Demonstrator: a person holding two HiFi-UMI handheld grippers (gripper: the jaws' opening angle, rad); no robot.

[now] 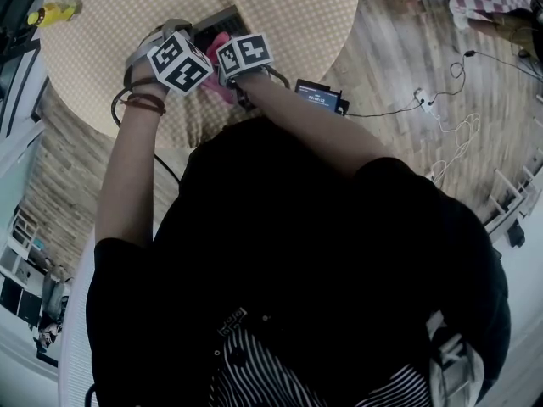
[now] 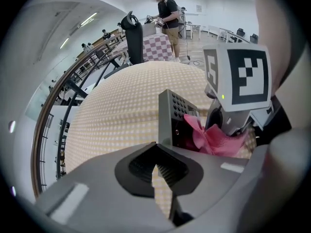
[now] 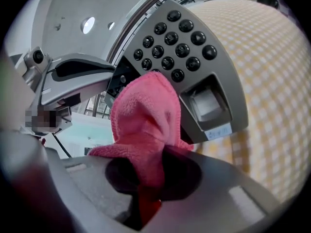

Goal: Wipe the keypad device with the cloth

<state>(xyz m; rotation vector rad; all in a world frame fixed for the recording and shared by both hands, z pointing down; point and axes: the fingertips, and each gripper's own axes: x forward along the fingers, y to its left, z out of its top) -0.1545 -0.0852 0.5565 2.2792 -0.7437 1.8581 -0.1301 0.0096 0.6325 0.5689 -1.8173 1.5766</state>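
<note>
Both fingers of the right gripper [image 3: 151, 181] clamp the pink cloth [image 3: 143, 115], whose free fold lies against the grey keypad device [image 3: 194, 62] just under its buttons, at 12 o'clock from them. The left gripper [image 2: 158, 171] has its fingers drawn to a narrow slit with nothing between them. The device sits on the checked surface [image 2: 112, 110] at its 1 o'clock.

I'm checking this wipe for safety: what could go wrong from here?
1. The left gripper is shut beside the keypad device, not on it, so the wipe may push it across the tablecloth.
2. The right gripper pinches only a fold of the cloth; it could slip out.
</note>
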